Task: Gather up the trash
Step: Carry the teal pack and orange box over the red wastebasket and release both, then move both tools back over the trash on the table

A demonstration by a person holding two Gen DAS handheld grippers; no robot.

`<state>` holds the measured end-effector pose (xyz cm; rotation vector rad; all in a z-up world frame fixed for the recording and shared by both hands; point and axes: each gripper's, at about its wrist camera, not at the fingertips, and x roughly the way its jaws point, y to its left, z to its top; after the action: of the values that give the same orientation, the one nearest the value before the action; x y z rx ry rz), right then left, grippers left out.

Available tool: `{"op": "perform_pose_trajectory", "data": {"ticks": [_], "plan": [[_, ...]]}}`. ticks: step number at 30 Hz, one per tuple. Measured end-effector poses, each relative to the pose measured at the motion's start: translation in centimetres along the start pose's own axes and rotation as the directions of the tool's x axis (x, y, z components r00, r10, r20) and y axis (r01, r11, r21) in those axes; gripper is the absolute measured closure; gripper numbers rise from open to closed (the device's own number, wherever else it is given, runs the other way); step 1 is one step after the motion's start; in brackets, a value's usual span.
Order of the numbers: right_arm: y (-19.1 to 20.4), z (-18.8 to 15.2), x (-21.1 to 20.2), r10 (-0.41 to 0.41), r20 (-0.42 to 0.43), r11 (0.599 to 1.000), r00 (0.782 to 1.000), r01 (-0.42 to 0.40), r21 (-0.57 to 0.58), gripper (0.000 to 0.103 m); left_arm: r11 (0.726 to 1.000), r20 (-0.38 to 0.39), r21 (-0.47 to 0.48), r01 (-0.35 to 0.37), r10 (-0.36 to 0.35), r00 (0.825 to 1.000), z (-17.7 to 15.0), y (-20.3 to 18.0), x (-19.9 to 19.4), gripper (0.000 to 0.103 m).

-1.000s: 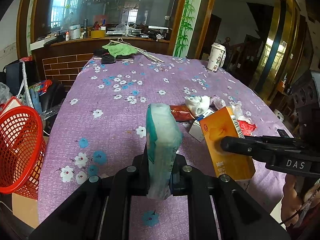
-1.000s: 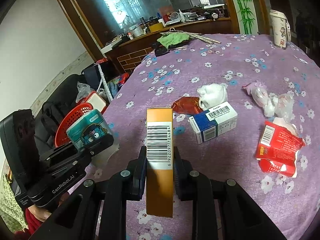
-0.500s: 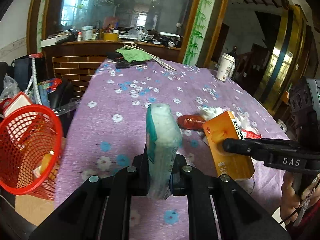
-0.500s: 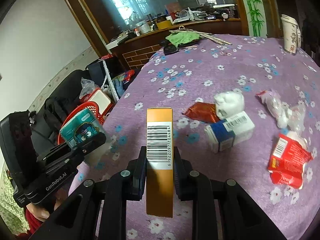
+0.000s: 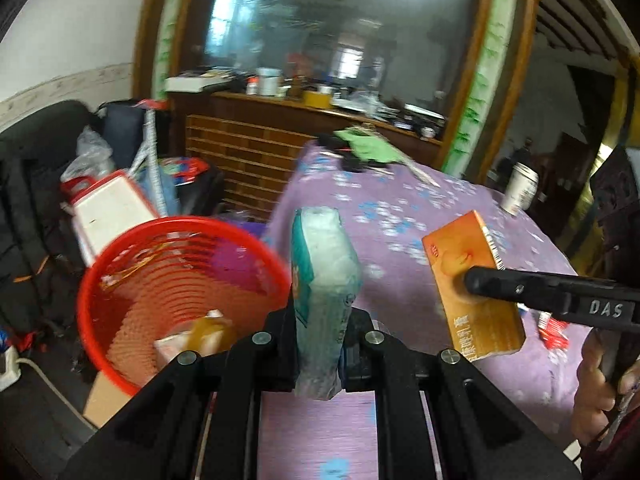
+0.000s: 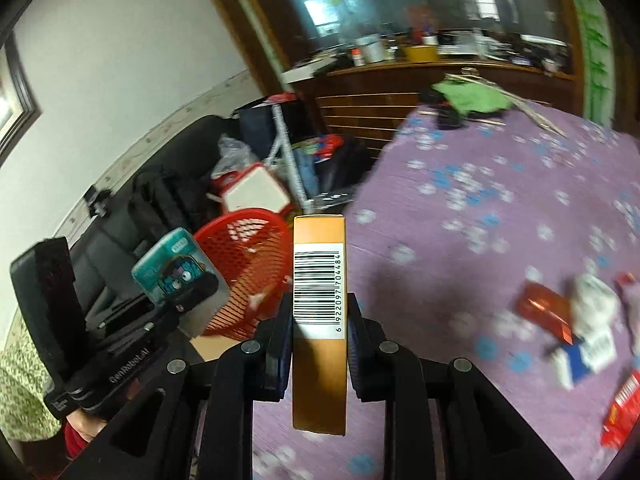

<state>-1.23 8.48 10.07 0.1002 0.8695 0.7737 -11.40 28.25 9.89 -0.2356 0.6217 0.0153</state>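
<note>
My left gripper (image 5: 320,320) is shut on a teal tissue pack (image 5: 324,280) and holds it upright over the table's left edge, beside the red mesh basket (image 5: 132,264). The pack also shows in the right wrist view (image 6: 172,268). My right gripper (image 6: 320,320) is shut on an orange box (image 6: 319,280) with a barcode. The box also shows in the left wrist view (image 5: 472,284), to the right of the pack. The basket (image 6: 248,264) stands off the table's left side and holds some trash.
On the purple flowered tablecloth (image 6: 480,208) lie a red-brown wrapper (image 6: 544,312), a blue-and-white box (image 6: 584,356), a white wad (image 6: 596,296) and a red packet (image 6: 624,400). A paper cup (image 5: 520,188) and a green cloth (image 5: 368,148) are at the far end. Bags clutter the floor at left.
Both grippers have swung left with their loads, off the trash pile towards the red basket, which now sits much closer and more central in both views.
</note>
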Motion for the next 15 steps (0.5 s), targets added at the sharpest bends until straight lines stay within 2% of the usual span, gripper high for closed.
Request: {"op": "perform_pose_trajectory", "data": {"ticks": [4, 11, 13, 14, 15], "plan": [[3.0, 1.9, 3.7, 0.067, -0.035, 0.998, 0.997, -0.068, -0.015, 0.078, 0.997, -0.012, -0.058, -0.046, 0.046, 0.999, 0.3, 3.9, 0.4, 0.09], [6.7, 4.3, 9.0, 0.088, -0.047, 0.995, 0.995, -0.09, -0.047, 0.077, 0.988, -0.041, -0.129, -0.089, 0.084, 0.996, 0.7, 8.3, 1.9, 0.088], [7.2, 4.6, 10.1, 0.081, -0.053, 0.995, 0.995, -0.084, -0.061, 0.073, 0.985, -0.047, -0.136, -0.105, 0.1, 0.994, 0.5, 8.7, 1.9, 0.068], [7.3, 4.7, 10.3, 0.061, -0.052, 0.996, 0.997, -0.064, -0.064, 0.072, 0.984, -0.035, -0.138, -0.114, 0.11, 0.993, 0.5, 8.8, 1.7, 0.049], [7.1, 4.6, 10.2, 0.06, -0.048, 0.996, 0.997, -0.063, -0.063, 0.072, 0.983, -0.014, -0.137, -0.122, 0.121, 0.993, 0.5, 8.7, 1.3, 0.044]]}}
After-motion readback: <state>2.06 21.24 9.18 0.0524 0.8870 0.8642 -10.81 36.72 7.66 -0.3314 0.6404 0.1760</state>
